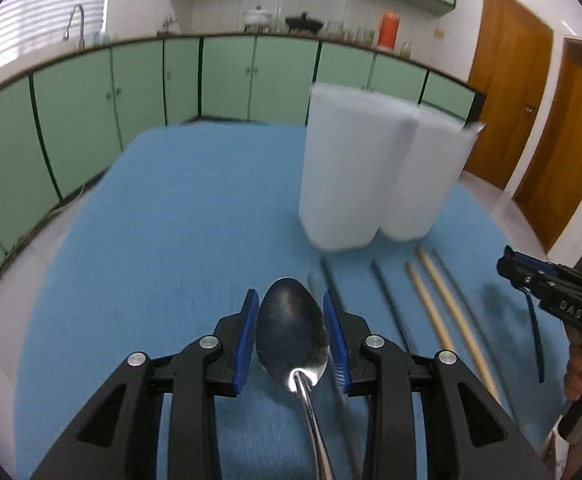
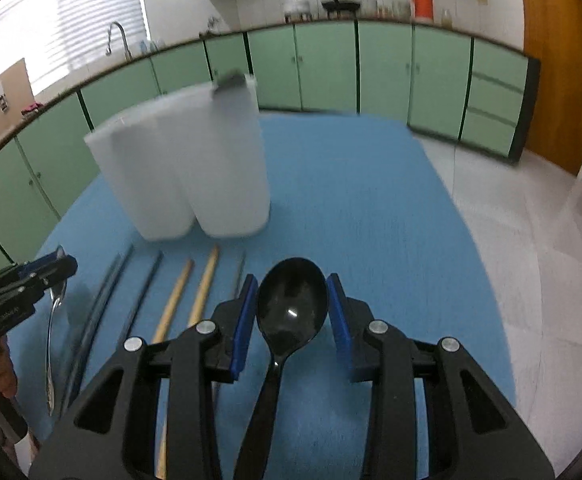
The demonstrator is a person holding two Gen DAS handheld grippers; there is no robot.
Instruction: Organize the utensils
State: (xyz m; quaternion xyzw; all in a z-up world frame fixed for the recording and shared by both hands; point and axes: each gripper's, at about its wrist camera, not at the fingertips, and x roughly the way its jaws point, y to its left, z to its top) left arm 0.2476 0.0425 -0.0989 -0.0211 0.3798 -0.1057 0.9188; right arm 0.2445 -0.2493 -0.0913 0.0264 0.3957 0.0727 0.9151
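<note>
I am straddling the metal spoon (image 1: 291,332) with the left gripper (image 1: 291,340) and the black spoon (image 2: 291,308) with the right gripper (image 2: 293,316), jaws unclenched, both spoons lying before the white holder (image 1: 371,168). Risk: pads glancing off the rounded bowls.

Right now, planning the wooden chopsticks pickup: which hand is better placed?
Probably right: wooden chopsticks lie just beside the right gripper, while dark sticks lie between them and the left gripper.
</note>
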